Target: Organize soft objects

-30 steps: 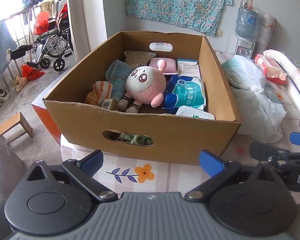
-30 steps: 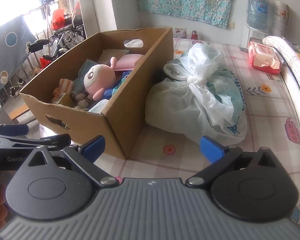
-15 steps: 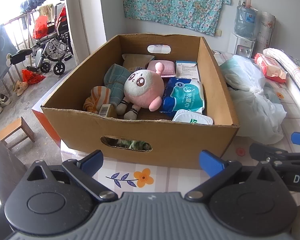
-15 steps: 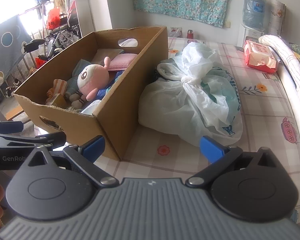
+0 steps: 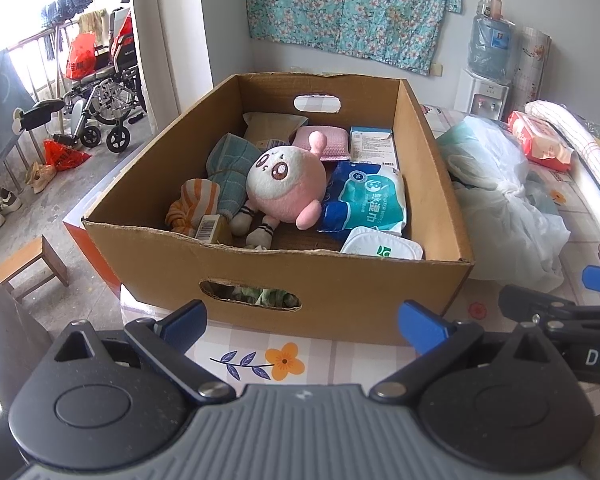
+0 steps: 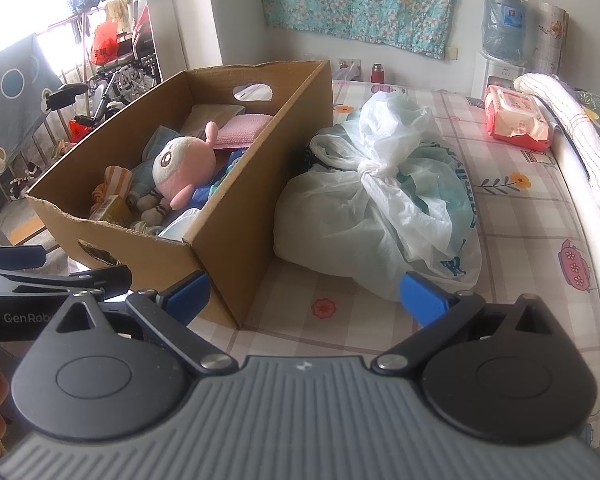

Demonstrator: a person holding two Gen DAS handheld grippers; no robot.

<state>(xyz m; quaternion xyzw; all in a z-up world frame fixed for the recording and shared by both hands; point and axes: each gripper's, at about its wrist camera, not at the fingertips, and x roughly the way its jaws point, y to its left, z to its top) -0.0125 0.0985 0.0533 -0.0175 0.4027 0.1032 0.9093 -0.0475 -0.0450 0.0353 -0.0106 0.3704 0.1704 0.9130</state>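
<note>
A lived-in home: wheelchair [image 5: 100, 100] by the balcony, water dispenser [image 5: 486, 80], floral wall cloth [image 5: 352, 8].

Right gripper [image 6: 304, 298] jaws spread wide, holding nothing, above the floral worktop [image 6: 512, 208]. Cardboard box [image 6: 236, 232] at left contains a pink plush toy [image 6: 182, 168]. Knotted white plastic bag [image 6: 380, 200] touches the box's right wall. Left gripper [image 6: 28, 276] visible at left edge.

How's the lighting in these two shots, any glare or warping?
Left wrist view: the balcony at upper left is blown out white, the cardboard box evenly lit, fisheye-bowed. Right wrist view: same overexposed window, straight tablecloth lines curving, plastic bag sharp.
</note>
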